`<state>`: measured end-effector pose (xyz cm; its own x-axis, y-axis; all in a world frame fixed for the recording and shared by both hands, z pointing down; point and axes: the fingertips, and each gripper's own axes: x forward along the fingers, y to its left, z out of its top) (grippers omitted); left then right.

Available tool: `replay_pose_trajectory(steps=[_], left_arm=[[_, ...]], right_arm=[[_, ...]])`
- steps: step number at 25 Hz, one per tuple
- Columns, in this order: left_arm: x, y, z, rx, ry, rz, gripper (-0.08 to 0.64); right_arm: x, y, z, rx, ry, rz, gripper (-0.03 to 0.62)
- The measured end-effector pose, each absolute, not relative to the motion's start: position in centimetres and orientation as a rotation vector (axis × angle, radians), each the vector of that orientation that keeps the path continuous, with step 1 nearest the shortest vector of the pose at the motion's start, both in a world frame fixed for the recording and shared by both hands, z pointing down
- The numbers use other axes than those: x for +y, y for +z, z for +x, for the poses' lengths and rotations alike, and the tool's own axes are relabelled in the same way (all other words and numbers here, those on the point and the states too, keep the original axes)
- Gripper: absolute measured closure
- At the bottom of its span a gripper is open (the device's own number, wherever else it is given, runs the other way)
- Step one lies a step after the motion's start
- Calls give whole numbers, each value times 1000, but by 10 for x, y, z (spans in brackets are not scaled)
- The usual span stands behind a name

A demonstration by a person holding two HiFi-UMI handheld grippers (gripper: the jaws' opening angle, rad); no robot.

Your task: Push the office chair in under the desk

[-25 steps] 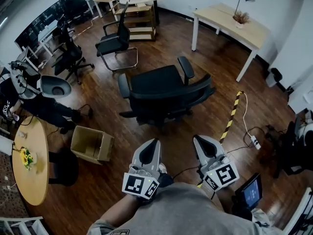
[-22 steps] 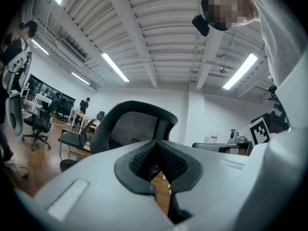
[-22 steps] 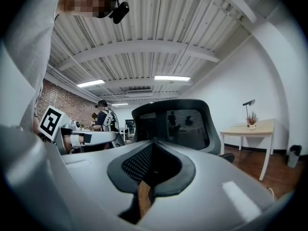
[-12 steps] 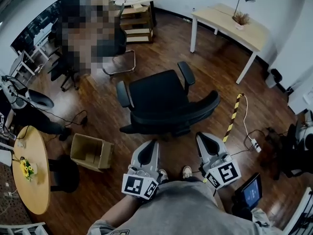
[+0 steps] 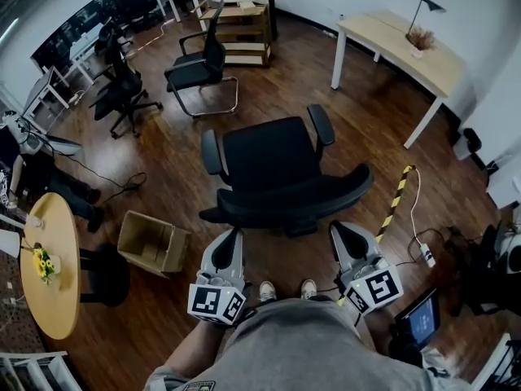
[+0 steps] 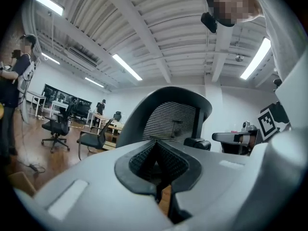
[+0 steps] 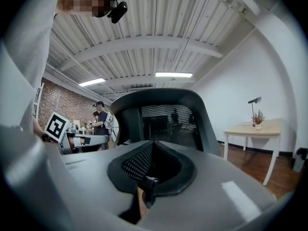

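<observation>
The black office chair (image 5: 273, 157) stands in the middle of the wooden floor (image 5: 358, 120), its curved backrest (image 5: 305, 198) on the near side and its seat facing far. It is well apart from the light wooden bench (image 5: 383, 35) at the far right, which carries a lamp (image 5: 426, 3) and a small plant (image 5: 421, 39). The left gripper (image 5: 236, 233) and the right gripper (image 5: 339, 228) point level at the backrest from just near of it. Both have their jaws closed together with nothing between them; whether either touches the backrest cannot be told. A cardboard box (image 5: 152, 243) lies at the near left.
</observation>
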<state>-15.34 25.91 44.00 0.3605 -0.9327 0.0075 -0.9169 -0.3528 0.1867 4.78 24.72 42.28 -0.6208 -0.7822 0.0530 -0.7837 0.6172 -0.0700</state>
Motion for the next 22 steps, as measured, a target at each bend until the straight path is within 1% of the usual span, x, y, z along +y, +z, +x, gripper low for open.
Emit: replay_pose_trajectory(steps=[2,4,6,10,13,17,22], left_arm=[[255,445,-171,-1709,-98,2456,565],[252,453,-187,-1725,3,2476,451],[249,468,-200,-1745,173,2521,404],[238,510,-216,-1710,617,2639,348],[227,531,-220,-1644,854,2684,306],[207,547,-212,-1589,1111,2752,293],[194,566,-197,-1498,1356,2838,284]], right_arm=[[244,423,49,-2813,138,1354,586],[242,424,51,-2813,141,1355,586],[241,424,54,-2811,142,1365,586],[238,423,61,-2801,142,1395,586],[237,422,65,-2791,142,1416,586],[237,423,72,-2775,138,1446,586],[238,424,78,-2760,132,1472,586]])
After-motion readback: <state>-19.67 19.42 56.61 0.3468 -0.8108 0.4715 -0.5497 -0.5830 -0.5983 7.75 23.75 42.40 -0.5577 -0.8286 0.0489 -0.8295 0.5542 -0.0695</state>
